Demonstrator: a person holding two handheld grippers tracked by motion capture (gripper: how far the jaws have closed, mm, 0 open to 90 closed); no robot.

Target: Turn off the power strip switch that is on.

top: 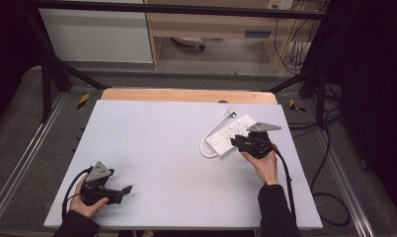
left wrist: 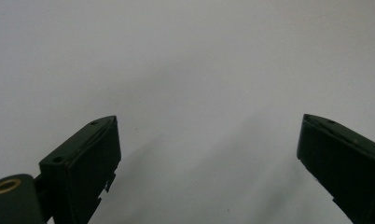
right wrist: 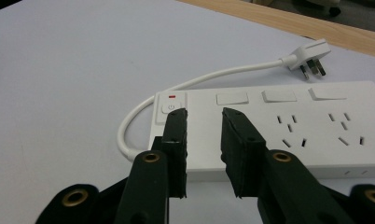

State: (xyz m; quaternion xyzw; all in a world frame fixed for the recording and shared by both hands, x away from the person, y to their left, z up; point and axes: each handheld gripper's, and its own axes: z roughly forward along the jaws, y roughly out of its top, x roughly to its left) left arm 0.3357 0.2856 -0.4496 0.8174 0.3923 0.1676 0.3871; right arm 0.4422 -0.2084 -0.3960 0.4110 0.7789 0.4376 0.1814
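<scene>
— White power strip (top: 232,134) near the table's (top: 152,148) far right edge: why hover there?
— My right claw (right wrist: 203,122), jaws narrowed with nothing between, lines up on its switch (right wrist: 170,108). My left claw (left wrist: 206,140) rests spread wide, near the left corner.

A: Any txt or brand on the power strip (right wrist: 269,126)?
B: No words, no nos. Just a power symbol on the round button (right wrist: 170,108) at its cable end, w/ a small red mark above it.
A: Plug (right wrist: 310,57)? Table (top: 152,148)?
B: Nothing legible on either. Yellow-black hazard stripes on the frame past the table, no txt there.
</scene>
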